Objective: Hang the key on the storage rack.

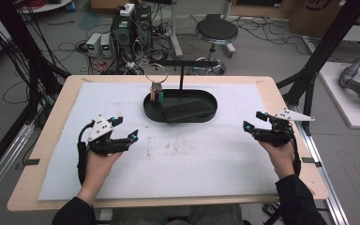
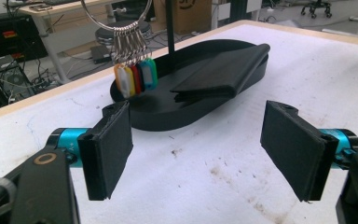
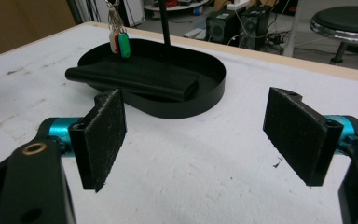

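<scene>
Table (image 1: pixel 51 140) bears tray (image 1: pixel 180 117); left gripper (image 2: pixel 198 149) view shows key tags (image 2: pixel 137 77); both grippers' fingers apart.

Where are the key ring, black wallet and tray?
key ring (image 1: pixel 156 75): high view, metal loop's left rim.
black wallet (image 2: pixel 223 72): left gripper view, top face.
tray (image 3: pixel 209 95): right gripper view, near outer wall.

tray (image 1: pixel 211 99) - matt black | ring (image 2: pixel 98 18) - shiny metal | tags (image 2: pixel 135 78) - glossy plastic
</scene>
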